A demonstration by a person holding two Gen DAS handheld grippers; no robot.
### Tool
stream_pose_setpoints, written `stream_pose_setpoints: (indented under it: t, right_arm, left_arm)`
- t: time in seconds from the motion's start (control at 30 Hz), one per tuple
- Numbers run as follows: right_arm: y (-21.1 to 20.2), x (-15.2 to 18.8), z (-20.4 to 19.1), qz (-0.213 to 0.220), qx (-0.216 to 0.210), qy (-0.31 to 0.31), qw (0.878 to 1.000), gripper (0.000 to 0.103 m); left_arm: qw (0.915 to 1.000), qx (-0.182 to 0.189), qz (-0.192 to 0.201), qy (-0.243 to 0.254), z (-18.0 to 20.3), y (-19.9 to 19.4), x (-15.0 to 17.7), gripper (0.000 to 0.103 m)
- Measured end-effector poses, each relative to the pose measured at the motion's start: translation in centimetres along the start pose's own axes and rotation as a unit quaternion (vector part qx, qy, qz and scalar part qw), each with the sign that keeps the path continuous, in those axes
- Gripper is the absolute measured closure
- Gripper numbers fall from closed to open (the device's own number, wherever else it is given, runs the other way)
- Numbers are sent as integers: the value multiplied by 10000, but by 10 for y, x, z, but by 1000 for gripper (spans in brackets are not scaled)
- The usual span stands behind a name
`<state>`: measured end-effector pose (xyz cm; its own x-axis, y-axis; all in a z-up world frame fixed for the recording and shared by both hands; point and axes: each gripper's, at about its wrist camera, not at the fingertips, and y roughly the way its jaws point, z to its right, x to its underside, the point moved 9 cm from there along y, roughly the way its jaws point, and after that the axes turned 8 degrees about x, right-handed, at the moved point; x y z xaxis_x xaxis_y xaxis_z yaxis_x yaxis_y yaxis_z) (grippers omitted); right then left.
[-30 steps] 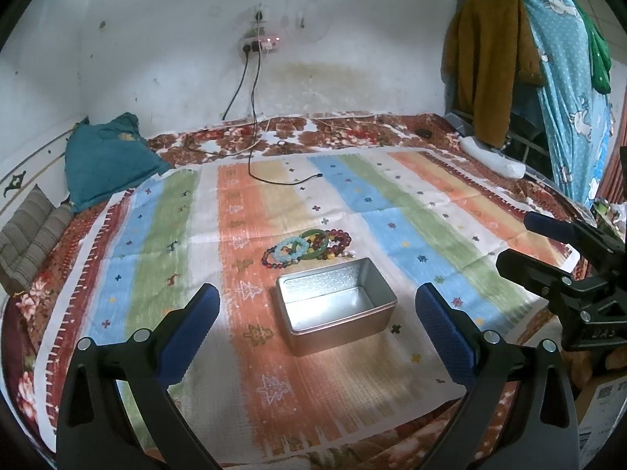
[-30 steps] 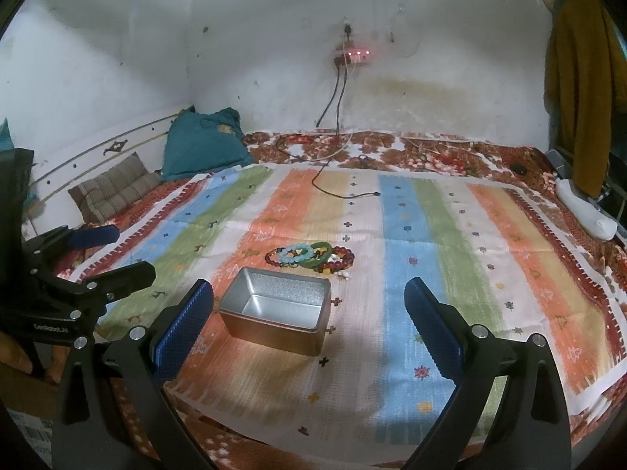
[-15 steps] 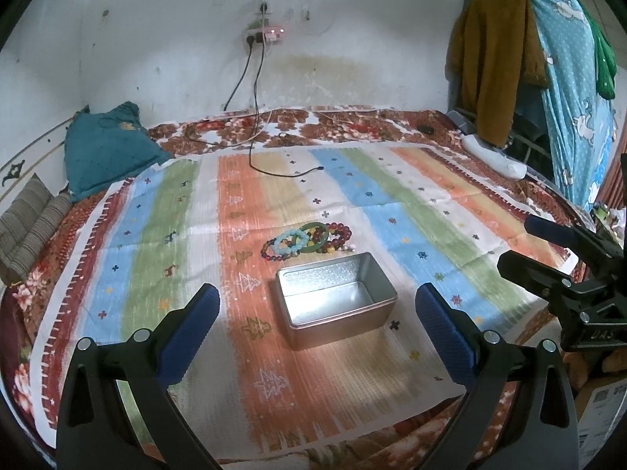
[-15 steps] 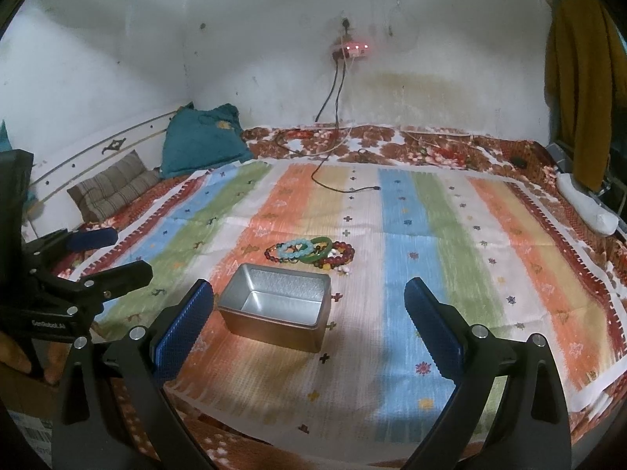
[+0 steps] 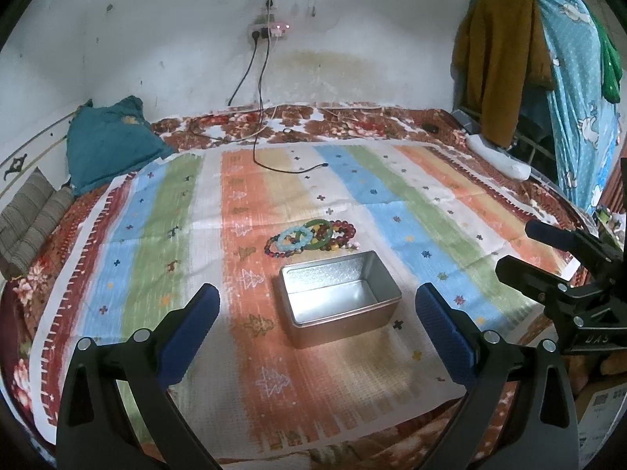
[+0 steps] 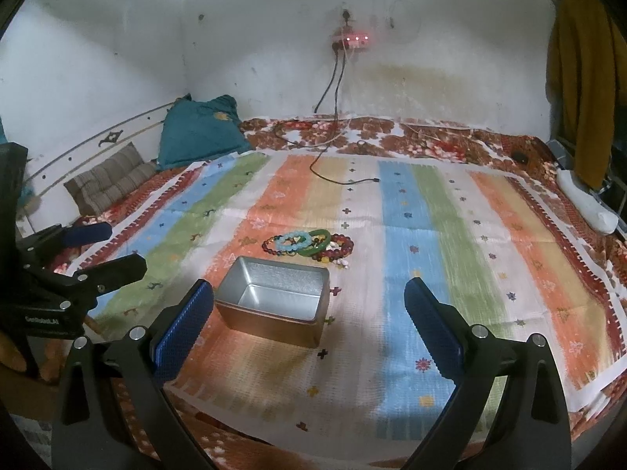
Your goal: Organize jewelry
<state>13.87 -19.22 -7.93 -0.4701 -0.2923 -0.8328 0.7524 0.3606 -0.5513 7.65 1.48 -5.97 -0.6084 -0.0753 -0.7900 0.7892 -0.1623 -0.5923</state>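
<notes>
An empty silver metal tin [image 5: 340,297] [image 6: 274,305] lies on the striped cloth [image 5: 188,211] [image 6: 439,235]. Just behind it is a cluster of bracelets [image 5: 311,237] [image 6: 309,244]: a pale blue beaded one, a green bangle and dark red beaded ones, overlapping. My left gripper [image 5: 317,313] hangs open above the cloth's near part, the tin between its blue pads from this angle. My right gripper [image 6: 309,313] is open too, with the tin near its left pad. Each gripper shows in the other's view, the right gripper [image 5: 548,258] at the right edge and the left gripper [image 6: 102,250] at the left edge.
A black cable [image 5: 258,117] runs from a wall socket strip [image 6: 350,37] down onto the cloth. A teal pillow [image 5: 106,141] and a striped cushion [image 5: 31,219] lie at the left. Clothes [image 5: 505,58] hang at the right, with a white object [image 6: 588,203] below them.
Both views have tilted slightly, so the tin and bracelets sit a little lower in frame. Neither gripper has altered its spread, and the jewelry has not moved.
</notes>
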Motion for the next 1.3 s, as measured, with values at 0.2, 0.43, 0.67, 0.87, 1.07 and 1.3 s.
stream_pose_setpoints:
  t: [0.2,0.43,0.67,0.87,1.07,1.3]
  right_arm:
    - [7,-3,1,-115,36,-17,9999,4]
    - [17,-7,4,-250,25,70,9997,4]
    - [28,-13,8,-337,-29,139,9993,4]
    - [48,-19,8,-565,-144,232,9980,4]
    - [66,-28,15,-699,-46,256,9972,4]
    - [87,-41,17,-800,24,138,9967,4]
  left_arm:
    - [9999,-18,-139,-83,-4,6,0,6]
    - [9993,-32,-345,-120,-7,17,-3,6]
    - [9986,-54,-501,-128,-10,28,-7,6]
    - [9977,-171,-651,-34,-17,42,-14,6]
    - [9958,-381,-830,30,-32,64,-26,6]
    - [9932,-541,-1023,140,-39,82,-32,6]
